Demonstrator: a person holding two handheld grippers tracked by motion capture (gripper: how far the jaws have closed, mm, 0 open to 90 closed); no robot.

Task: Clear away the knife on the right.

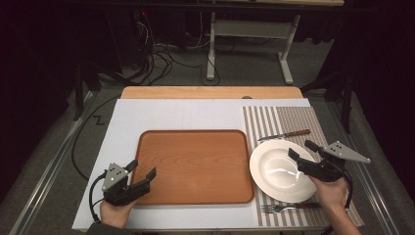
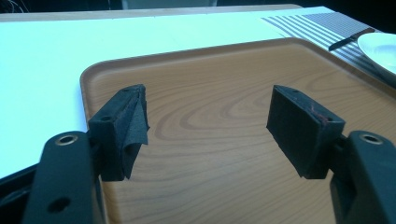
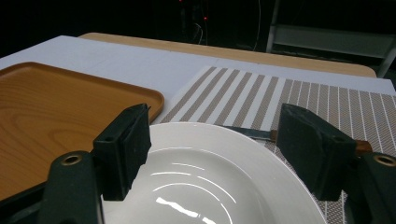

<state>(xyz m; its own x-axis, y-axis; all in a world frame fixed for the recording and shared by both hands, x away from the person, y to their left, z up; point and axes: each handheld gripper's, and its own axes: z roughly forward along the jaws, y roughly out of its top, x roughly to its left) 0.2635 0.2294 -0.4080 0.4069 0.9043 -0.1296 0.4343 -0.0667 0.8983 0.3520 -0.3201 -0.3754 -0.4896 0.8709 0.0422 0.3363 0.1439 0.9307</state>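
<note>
Your right gripper (image 1: 304, 150) hangs over the right side of the white plate (image 1: 274, 169) with its jaws spread wide and nothing between them. In the right gripper view the plate (image 3: 210, 182) lies below and between the two black pads (image 3: 123, 149), and you cannot tell from any picture whether a pad touches the rim. The plate is a deep one and holds nothing but reflections of light.

Your left gripper (image 1: 142, 169) sits at the near left corner of the wooden tray (image 1: 195, 164), jaws also wide apart and holding nothing. In the left gripper view the pads (image 2: 303, 128) stand over the bare wood of the tray (image 2: 224, 93); the covering on the left pad looks loose and peeled at its edge. The tray is flat on the white sheet and carries nothing.

The plate rests on the striped placemat (image 1: 284, 120), just beside the right edge of the tray. A knife (image 1: 284, 134) with a brown handle lies on the placemat just beyond the plate, and a fork (image 1: 284, 208) lies on the mat at the plate's near side, its prongs pointing left. Your left hand (image 1: 116, 213) grips its tool at the near edge of the table, and your right hand (image 1: 332, 191) holds the other at the near right of the plate. The white sheet (image 1: 161, 115) covers most of the wooden table (image 1: 210, 92).
</note>
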